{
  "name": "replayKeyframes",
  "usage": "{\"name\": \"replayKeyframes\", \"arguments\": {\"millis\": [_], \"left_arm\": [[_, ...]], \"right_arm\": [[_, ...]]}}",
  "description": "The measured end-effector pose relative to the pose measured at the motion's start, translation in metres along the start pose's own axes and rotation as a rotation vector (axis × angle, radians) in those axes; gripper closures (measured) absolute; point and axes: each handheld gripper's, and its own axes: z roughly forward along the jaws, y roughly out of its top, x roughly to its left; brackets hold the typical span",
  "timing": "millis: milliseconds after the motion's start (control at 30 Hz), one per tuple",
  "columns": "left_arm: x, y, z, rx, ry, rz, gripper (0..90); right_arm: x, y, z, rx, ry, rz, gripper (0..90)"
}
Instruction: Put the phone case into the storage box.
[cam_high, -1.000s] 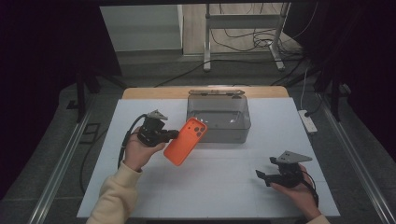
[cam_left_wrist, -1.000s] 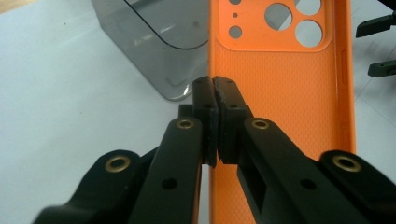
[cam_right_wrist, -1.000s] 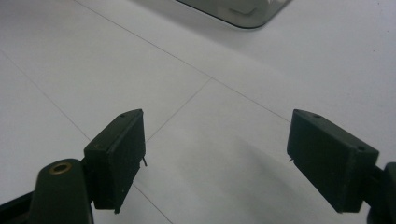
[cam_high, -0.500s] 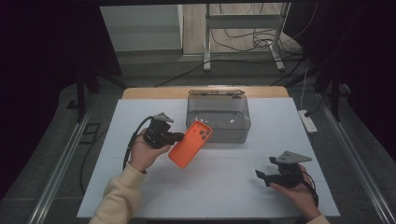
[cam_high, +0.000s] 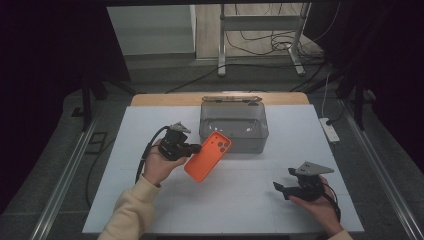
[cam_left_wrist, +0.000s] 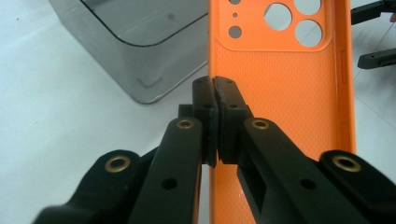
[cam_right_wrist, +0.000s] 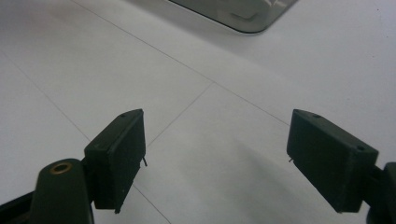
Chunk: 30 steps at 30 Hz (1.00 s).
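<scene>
The left hand-held gripper (cam_high: 192, 148) pinches an orange phone case (cam_high: 208, 156) just beside the grey box (cam_high: 233, 125), while the right hand-held gripper (cam_high: 281, 189) waits wide open, well apart.

Right gripper (cam_right_wrist: 217, 158) jaws wide apart, nothing between. One black pad lower left, the other lower right. White table (cam_right_wrist: 84, 70) beneath, thin seam lines crossing diagonally and meeting near centre. Rounded corner of grey translucent box (cam_right_wrist: 238, 14) at top edge, right of centre, resting on the table.
</scene>
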Motion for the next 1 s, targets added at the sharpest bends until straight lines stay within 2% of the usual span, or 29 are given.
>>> {"name": "replayKeyframes", "arguments": {"millis": [733, 900, 1000], "left_arm": [[-0.0089, 0.0033, 0.0087, 0.003, -0.010, 0.018, 88.1], [-0.0091, 0.0041, 0.0090, 0.001, -0.008, 0.022, 88.1], [-0.0094, 0.0042, 0.0101, 0.003, -0.009, 0.023, 88.1]], "right_arm": [[0.0001, 0.0005, 0.0004, -0.002, -0.005, 0.006, 20.1], [0.0019, 0.0033, -0.0021, -0.028, -0.009, 0.015, 20.4], [0.0065, 0.0067, -0.0021, -0.054, 0.015, 0.025, 20.4]]}}
